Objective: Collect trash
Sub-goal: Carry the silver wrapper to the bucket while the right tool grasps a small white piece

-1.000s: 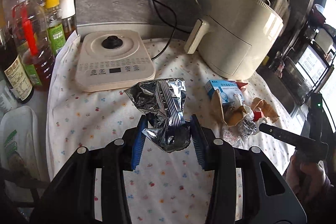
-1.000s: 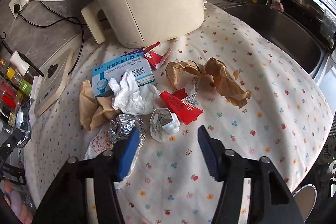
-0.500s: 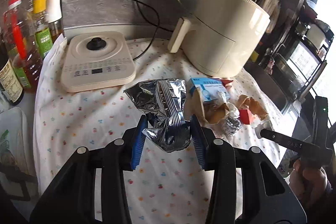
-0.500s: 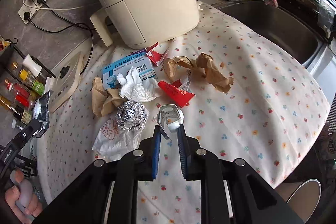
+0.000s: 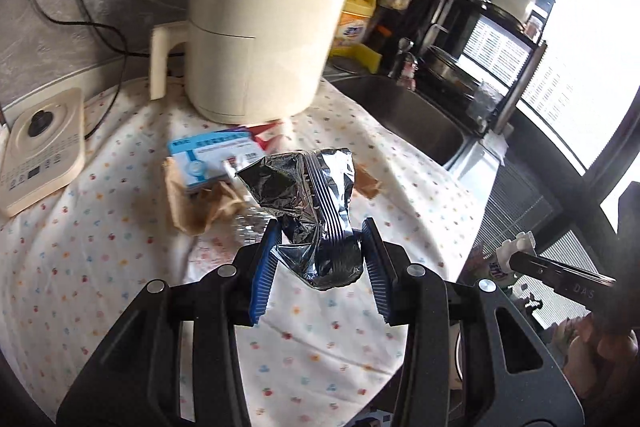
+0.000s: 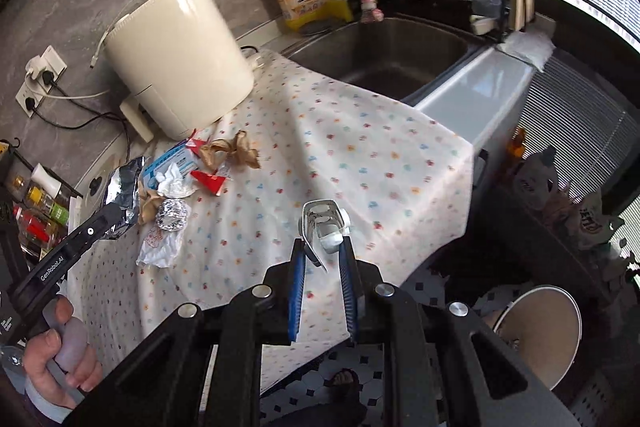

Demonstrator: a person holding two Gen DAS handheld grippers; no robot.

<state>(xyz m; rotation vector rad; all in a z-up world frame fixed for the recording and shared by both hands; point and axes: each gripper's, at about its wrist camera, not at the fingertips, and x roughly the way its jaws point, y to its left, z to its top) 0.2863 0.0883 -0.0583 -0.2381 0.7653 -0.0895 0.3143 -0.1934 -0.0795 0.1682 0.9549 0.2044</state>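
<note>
Foil bag [image 5: 308, 211], centre frame over the tabletop [image 5: 120, 255]: light, crinkly, slippery; left hand-held gripper [image 5: 320, 259] pinches its crumpled lower end.

Small flattened tube [image 6: 325, 227], centre frame: light, stiff; right hand-held gripper [image 6: 322, 263] narrow, clamping its base.

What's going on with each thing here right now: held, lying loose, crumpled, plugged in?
Left claw: shut on silver foil bag, lifted.
Right claw: shut on small crushed wrapper, lifted.
Foil ball: lying on tablecloth.
Brown paper: crumpled, lying loose.
Medicine box: lying flat.
Air fryer: upright, drawer closed.
</note>
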